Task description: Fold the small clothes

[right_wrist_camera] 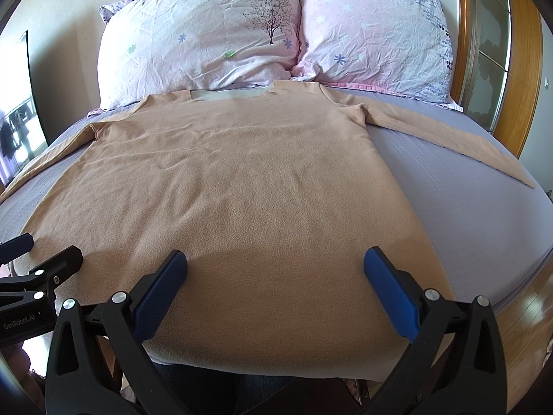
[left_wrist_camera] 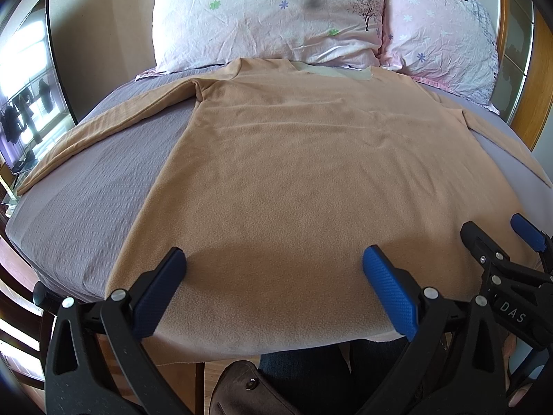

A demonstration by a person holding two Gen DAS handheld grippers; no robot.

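- A tan long-sleeved top is spread flat on the bed, neckline toward the pillows, sleeves extended to both sides.
- The left tool is held over the top's hem, its blue pads spread wide apart, nothing gripped.
- The right tool is likewise held spread over the hem, beside the left tool.

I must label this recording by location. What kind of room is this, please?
Most likely a bedroom. A tan shirt lies spread flat on a bed with a grey cover, two flowered pillows lean at its head, and a wooden headboard stands behind.
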